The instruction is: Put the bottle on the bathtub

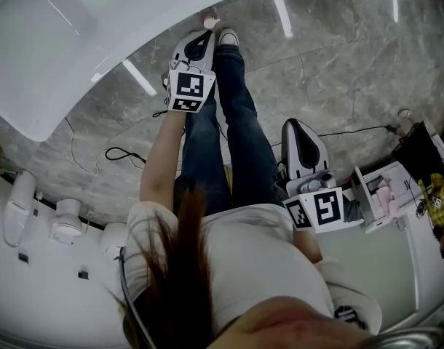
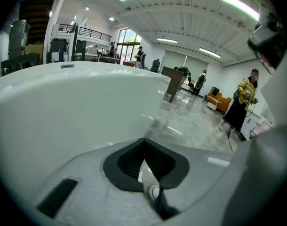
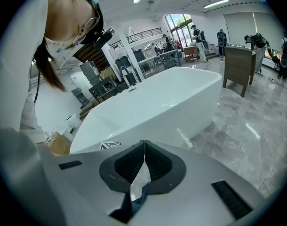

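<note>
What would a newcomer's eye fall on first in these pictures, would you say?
The huge white bathtub fills the head view's upper left, curving over the grey marble floor. Near the tub's edge, the left gripper is held out at top centre, and the right gripper sits right of centre. Both have jaws together with nothing between them.

No words, brand names or numbers can be read anywhere. The left cube (image 1: 189,89) and the right cube (image 1: 320,209) carry only black-and-white square patterns, with no letters in them. In the right gripper view a small dark mark (image 3: 108,145) sits on the tub (image 3: 157,102) rim, too blurred to read.
</note>
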Demonstrator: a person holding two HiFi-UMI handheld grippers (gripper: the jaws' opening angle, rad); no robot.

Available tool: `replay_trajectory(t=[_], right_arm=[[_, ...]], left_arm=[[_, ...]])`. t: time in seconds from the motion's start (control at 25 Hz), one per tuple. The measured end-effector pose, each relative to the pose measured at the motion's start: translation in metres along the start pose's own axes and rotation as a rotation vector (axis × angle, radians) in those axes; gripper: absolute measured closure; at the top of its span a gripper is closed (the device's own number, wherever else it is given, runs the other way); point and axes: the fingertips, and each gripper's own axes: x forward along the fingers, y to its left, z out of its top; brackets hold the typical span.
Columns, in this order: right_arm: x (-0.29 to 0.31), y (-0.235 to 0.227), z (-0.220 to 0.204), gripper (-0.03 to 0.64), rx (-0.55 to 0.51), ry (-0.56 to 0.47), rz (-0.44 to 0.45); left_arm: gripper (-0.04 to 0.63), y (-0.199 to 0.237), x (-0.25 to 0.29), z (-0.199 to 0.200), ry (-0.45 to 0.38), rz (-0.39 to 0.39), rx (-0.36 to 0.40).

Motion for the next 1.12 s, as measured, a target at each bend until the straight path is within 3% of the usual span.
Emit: replay_trajectory(t=[0.4,0.52,0.8,1.12], right_arm=[[-0.03,0.017,0.043,0.603,-0.033,-0.101,0.015],[-0.041,0.027,0.057,0.604,-0.051,-0.126,0.027],[-0.067,0.047,0.101,0.604,-0.113,-0.21,0.053],[-0.097,0.079,0.151,0.604,-0.197,-0.29,0.097]], left_arm=[[0.581,-0.001,-0.055,0.089,-0.118,0.01,0.033],[0.581,0.004,-0.078,0.118,-0.149,0.025,0.011],[0.581,-0.014,-0.16,0.228,-0.316,0.001,-0.001],[0.581,-0.013,-0.258,0.306,-0.451,0.117,0.077]])
